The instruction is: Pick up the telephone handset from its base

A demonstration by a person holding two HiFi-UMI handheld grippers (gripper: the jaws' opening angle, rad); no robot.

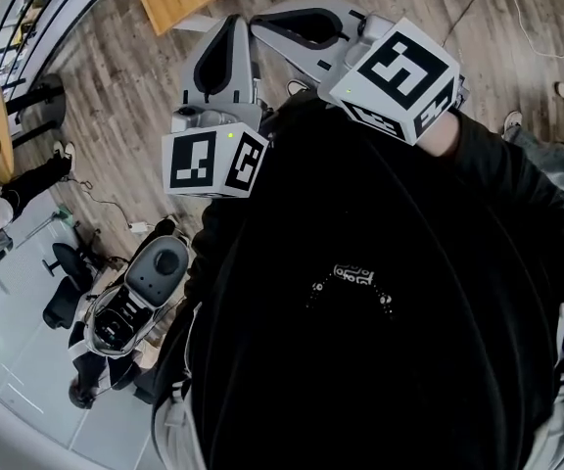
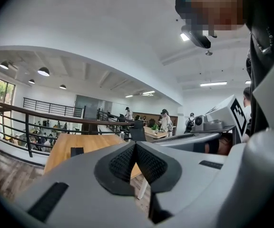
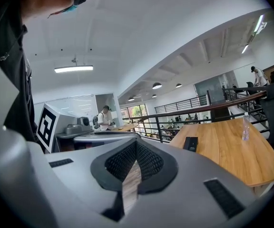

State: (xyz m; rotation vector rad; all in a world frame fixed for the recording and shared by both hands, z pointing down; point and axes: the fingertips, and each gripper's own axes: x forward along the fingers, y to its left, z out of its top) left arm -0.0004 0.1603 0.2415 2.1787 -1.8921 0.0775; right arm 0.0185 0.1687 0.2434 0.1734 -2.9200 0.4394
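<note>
While right fingers [image 3: 120, 163] touch, a black object [image 3: 190, 144] lies well beyond

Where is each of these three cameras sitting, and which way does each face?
Head view: on the person's head, facing steeply down at the wood floor; shows the black top, left gripper and right gripper.
Left gripper view: on the left gripper, looking along its shut jaws across the room; right gripper's marker cube at right.
Right gripper view: on the right gripper, looking along its shut jaws; left gripper's marker cube at left.
Shared: both gripper views see the wooden table and railing.
</note>
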